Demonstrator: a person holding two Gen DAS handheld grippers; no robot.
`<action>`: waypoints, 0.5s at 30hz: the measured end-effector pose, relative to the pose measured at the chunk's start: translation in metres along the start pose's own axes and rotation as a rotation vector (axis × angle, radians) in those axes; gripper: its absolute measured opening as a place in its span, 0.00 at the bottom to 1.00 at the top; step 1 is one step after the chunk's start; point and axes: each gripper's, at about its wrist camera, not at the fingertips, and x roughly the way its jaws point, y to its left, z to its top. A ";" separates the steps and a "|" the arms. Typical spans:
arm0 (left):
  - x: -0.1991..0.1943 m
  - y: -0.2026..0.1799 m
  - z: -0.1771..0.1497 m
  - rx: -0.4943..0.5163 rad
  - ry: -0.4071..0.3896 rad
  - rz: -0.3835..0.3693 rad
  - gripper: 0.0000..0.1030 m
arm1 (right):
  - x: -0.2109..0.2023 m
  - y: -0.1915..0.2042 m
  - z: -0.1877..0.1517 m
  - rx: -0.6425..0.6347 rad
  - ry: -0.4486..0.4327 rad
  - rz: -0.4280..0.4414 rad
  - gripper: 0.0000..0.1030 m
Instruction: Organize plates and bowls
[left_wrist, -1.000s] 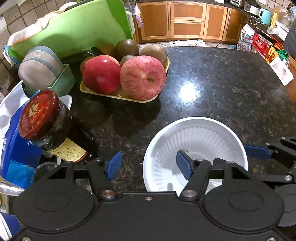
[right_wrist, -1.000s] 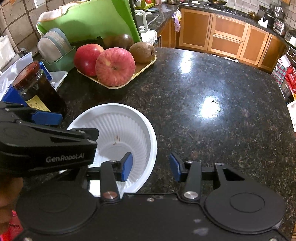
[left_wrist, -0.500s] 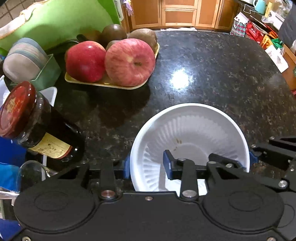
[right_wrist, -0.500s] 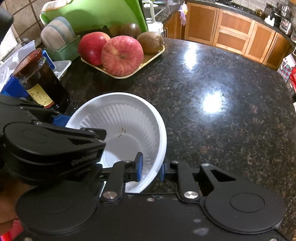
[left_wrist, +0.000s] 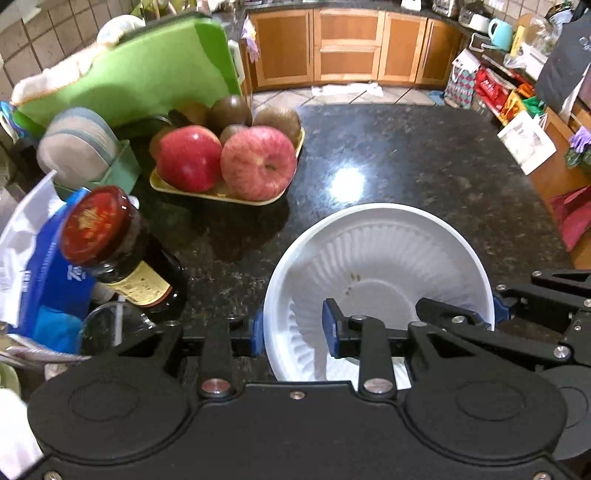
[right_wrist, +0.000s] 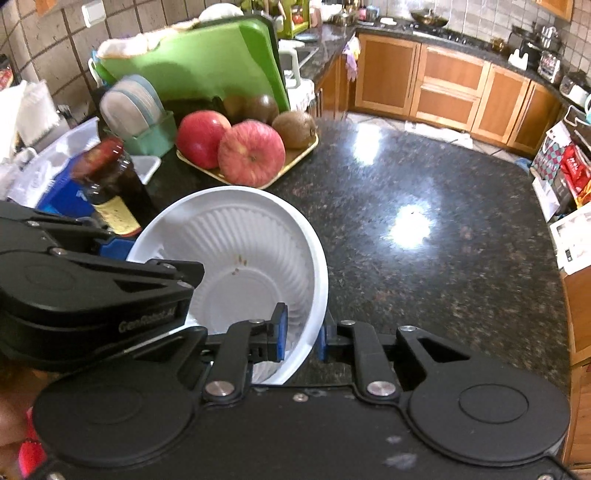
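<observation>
Our left tongs (left_wrist: 293, 328) pinch the near-left rim of the white ribbed disposable bowl (left_wrist: 384, 266), one pad inside and one outside. Our right tongs (right_wrist: 301, 332) clamp its right rim likewise. The bowl hangs between both over the dark granite table (right_wrist: 424, 177), near a red-lidded sauce jar (left_wrist: 110, 243) and a tray of apples and kiwis (left_wrist: 229, 162).

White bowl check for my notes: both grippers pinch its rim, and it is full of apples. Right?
Not quite. Both the left gripper and right gripper pinch the white bowl, but the left wrist view shows it nearly empty; the apples sit on a separate tray.
</observation>
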 end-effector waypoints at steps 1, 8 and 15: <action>-0.008 -0.001 -0.002 0.003 -0.008 -0.004 0.38 | -0.010 0.001 -0.003 0.003 -0.010 -0.002 0.17; -0.059 -0.013 -0.025 0.050 -0.070 -0.036 0.38 | -0.078 0.005 -0.036 0.027 -0.082 -0.015 0.18; -0.098 -0.040 -0.059 0.137 -0.109 -0.079 0.38 | -0.140 -0.004 -0.088 0.058 -0.144 -0.034 0.18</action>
